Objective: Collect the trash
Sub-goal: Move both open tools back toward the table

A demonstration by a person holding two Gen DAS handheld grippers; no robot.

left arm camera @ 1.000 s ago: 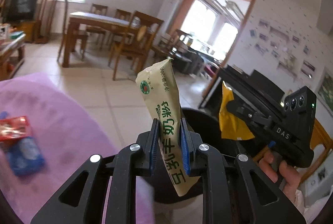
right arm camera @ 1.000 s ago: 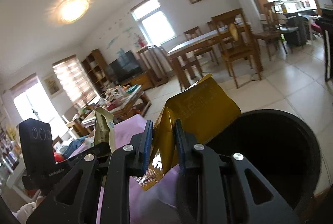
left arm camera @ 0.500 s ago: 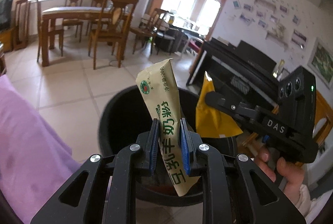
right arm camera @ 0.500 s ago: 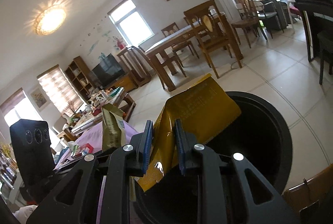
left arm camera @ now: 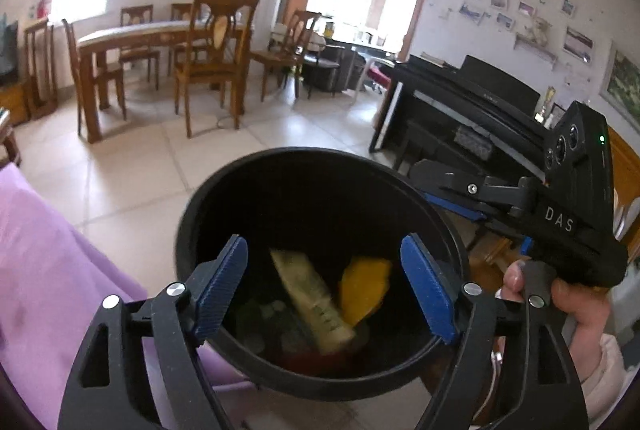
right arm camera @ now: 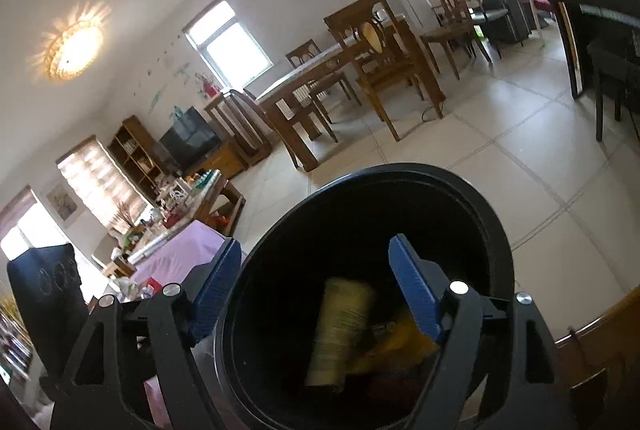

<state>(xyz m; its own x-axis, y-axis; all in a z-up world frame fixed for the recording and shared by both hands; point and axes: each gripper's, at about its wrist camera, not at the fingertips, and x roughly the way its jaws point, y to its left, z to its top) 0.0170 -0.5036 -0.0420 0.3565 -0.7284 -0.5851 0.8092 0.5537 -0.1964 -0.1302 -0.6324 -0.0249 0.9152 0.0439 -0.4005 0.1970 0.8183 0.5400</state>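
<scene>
A black round trash bin [left arm camera: 188,214] stands on the floor right below both grippers; it also shows in the right wrist view [right arm camera: 500,230]. Inside it a pale green-printed packet [left arm camera: 316,306] and a yellow wrapper [left arm camera: 366,288] are dropping, blurred, onto other trash. They show in the right wrist view too, the packet [right arm camera: 340,326] and the yellow wrapper [right arm camera: 396,342]. My left gripper [left arm camera: 324,282] is open and empty over the bin. My right gripper [right arm camera: 316,290] is open and empty over the bin; its body [left arm camera: 568,214] shows at right in the left wrist view.
A purple-covered table [left arm camera: 40,270] lies at the left beside the bin, with small items on it [right arm camera: 144,286]. A black piano [left arm camera: 460,110] stands at right. A wooden dining table and chairs [left arm camera: 168,46] stand further back on the tiled floor.
Both grippers opened over the bin. The pale packet left the left gripper and the yellow wrapper left the right gripper; both are falling into the bin.
</scene>
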